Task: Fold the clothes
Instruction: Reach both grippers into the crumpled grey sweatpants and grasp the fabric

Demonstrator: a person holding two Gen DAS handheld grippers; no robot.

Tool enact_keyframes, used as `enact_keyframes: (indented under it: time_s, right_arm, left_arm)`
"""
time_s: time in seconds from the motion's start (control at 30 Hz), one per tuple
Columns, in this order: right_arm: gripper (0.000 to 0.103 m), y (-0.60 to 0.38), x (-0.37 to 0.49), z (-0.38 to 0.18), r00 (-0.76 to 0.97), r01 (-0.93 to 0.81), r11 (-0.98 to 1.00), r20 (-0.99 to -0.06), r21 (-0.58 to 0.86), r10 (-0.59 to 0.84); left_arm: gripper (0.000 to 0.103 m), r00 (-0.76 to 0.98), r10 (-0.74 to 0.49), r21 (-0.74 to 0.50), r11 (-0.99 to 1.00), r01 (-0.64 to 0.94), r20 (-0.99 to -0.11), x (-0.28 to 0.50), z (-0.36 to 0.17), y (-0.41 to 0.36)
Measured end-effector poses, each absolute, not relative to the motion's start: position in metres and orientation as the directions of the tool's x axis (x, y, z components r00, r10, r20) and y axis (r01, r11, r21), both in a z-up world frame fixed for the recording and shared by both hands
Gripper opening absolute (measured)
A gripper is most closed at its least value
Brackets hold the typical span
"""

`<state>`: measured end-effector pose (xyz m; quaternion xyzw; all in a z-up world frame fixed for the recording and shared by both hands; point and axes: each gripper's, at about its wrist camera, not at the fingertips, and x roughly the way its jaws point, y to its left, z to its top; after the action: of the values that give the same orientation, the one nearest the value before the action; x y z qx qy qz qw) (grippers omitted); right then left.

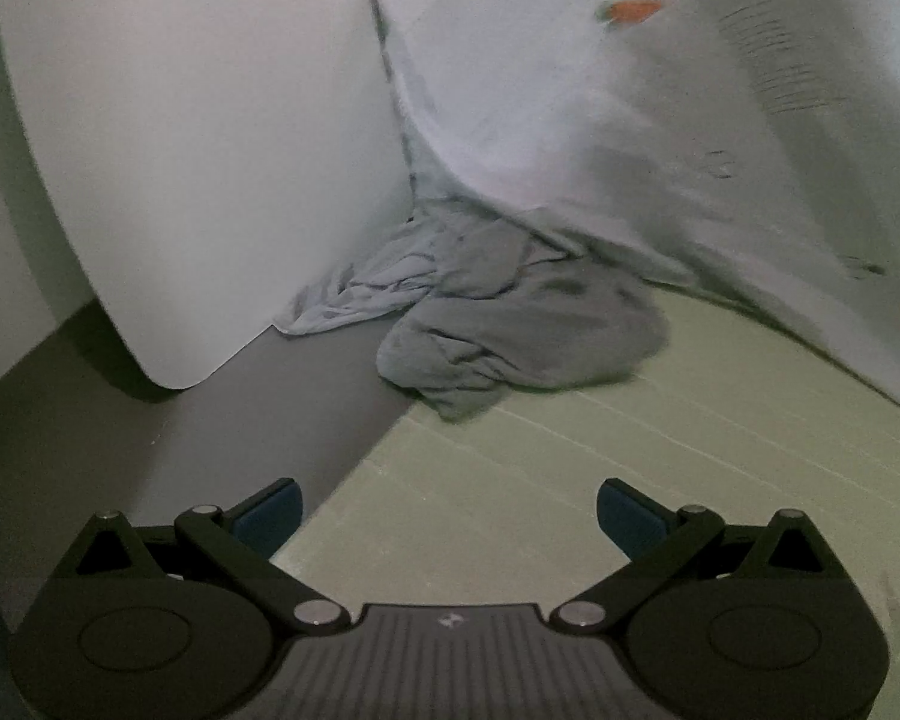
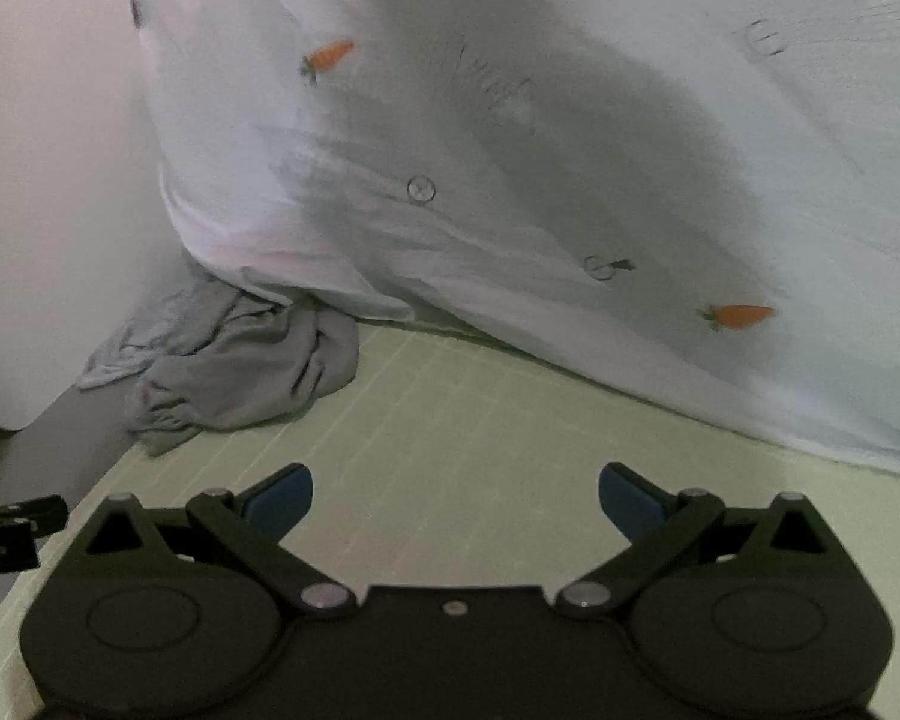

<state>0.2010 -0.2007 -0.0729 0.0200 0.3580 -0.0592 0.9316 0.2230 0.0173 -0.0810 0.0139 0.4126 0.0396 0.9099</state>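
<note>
On the green mat (image 2: 480,420), a white carrot-print garment (image 2: 510,180) is lying spread and unfolded, a crumpled grey garment (image 2: 252,372) waiting beside it. Both the left gripper (image 1: 448,516) and right gripper (image 2: 455,501) are hovering spread, empty; folding seems barely begun.

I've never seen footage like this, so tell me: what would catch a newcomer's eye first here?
Probably the big white garment with orange carrots and round buttons, spread across the back and right of the pale green mat. Next, a crumpled grey cloth lies bunched at the mat's left edge, partly under the white garment. In the foreground, the left gripper and right gripper hover over the mat, open and empty, with blue pads.
</note>
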Motion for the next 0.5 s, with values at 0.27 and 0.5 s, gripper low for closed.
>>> enact_keyframes:
  time_s: [0.27, 0.5]
  right_arm:
    - [0.098, -0.167, 0.344, -0.140, 0.688, 0.032, 0.999, -0.725, -0.005, -0.025]
    - [0.070, -0.132, 0.421, -0.193, 0.620, -0.107, 0.982, -0.762, 0.154, 0.187]
  left_arm:
    - [0.103, 0.595, 0.088, -0.006, 0.988, -0.154, -0.799, 0.339, -0.134, 0.050]
    - [0.076, 0.579, 0.005, -0.127, 0.974, -0.187, -0.815, 0.394, -0.171, 0.066]
